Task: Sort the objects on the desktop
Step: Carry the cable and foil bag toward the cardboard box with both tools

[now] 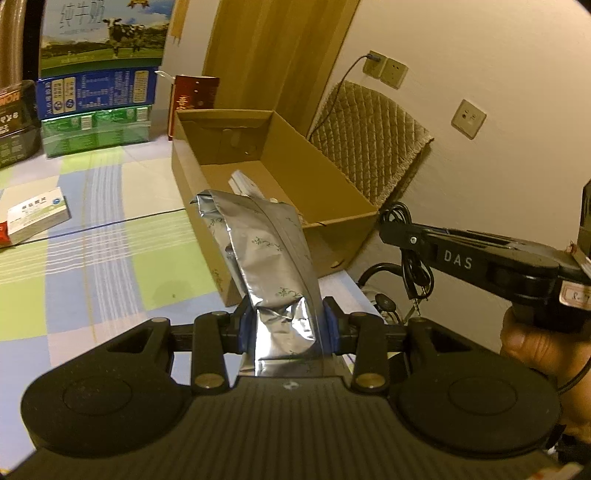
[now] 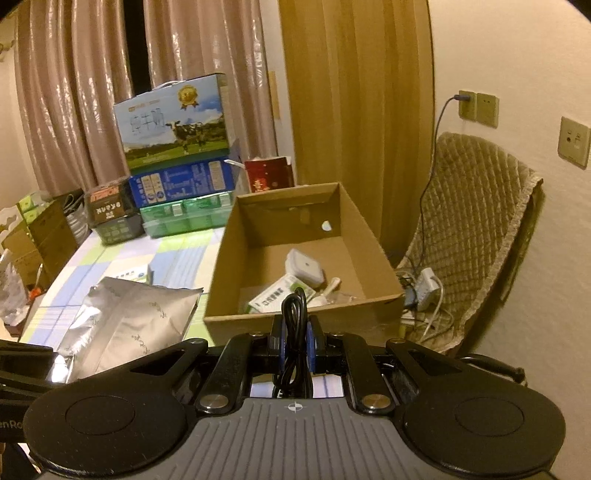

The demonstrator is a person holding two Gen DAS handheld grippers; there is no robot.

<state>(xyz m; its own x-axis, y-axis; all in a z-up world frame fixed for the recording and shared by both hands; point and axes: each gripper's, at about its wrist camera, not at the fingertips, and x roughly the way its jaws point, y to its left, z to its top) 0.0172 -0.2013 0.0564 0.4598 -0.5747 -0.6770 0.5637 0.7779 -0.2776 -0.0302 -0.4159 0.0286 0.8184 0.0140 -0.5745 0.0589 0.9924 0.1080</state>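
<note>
Checked tablecloth [image 1: 110,229] carries open cardboard box [image 1: 343,206]. Left gripper [image 1: 288,325] jaws clamped on foil pouch [image 1: 266,258], raised near box. Right gripper [image 2: 295,341] jaws clamped on coiled black cable [image 2: 294,314], just before box front.

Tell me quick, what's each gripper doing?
Left gripper: closed, holding the silver foil pouch.
Right gripper: closed, holding the coiled black cable.

right gripper [image 1: 397,230] arm: "DAS" | milk carton [image 1: 105,33]: "纯牛奶" beside a cow picture | other box print: too blurred to read
</note>
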